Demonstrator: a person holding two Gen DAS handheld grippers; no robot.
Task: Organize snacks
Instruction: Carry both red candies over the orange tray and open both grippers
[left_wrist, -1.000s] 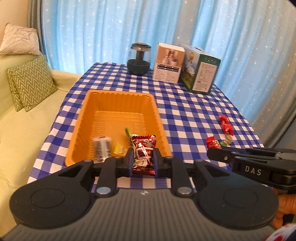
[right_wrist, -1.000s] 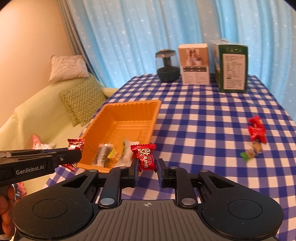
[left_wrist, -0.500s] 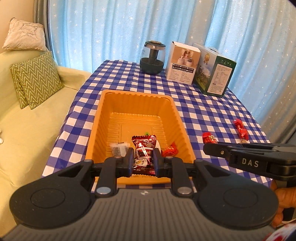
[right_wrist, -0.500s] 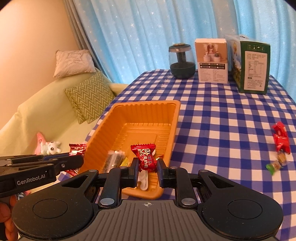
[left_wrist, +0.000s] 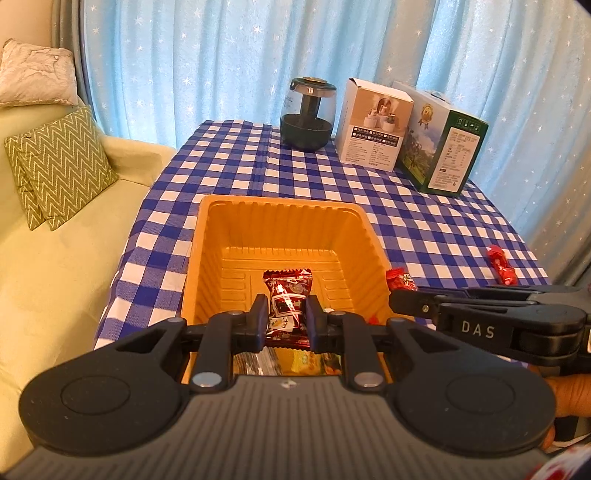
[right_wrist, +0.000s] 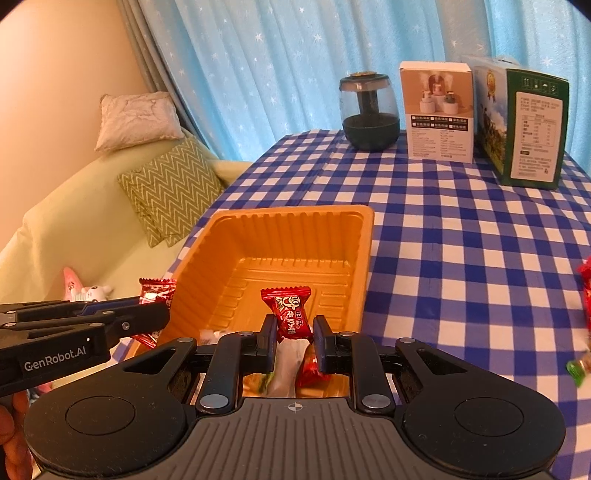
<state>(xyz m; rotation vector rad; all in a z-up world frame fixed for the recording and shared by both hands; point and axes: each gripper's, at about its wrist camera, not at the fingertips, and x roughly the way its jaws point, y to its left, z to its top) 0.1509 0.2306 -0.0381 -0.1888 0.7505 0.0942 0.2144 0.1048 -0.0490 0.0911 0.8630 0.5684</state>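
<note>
- Gripping a dark red foil-wrapped candy (left_wrist: 287, 308), my left tongs (left_wrist: 285, 324) sit low in the centre of the left wrist view, pinching the wrapper about its middle.
- My right tongs (right_wrist: 294, 341) pinch a bright red wrapped candy with white print (right_wrist: 289, 313) by its lower half, at the lower centre of the right wrist view.
- Both candies hang above the orange ribbed plastic tray (left_wrist: 212, 258), which rests on the blue-and-white checked table (left_wrist: 424, 221).
- Near the bottom of the right wrist view, under my right tongs, a white wrapper (right_wrist: 286, 363) and a red wrapper (right_wrist: 309, 365) lie at the tray's near end.
- In the left wrist view, my right tongs come in from the right edge with their red candy showing beside the tray's right rim.
- At the right edge of the left wrist view, another red candy (left_wrist: 500, 264) lies on the table, well apart from the tray.
- At the upper centre of the left wrist view stand a dark glass jar (left_wrist: 308, 114), a white carton (left_wrist: 375, 125) and a green carton (left_wrist: 441, 147), side by side at the table's far end.
- A pale green sofa with a zigzag-pattern cushion (left_wrist: 61, 166) fills the left side.
</note>
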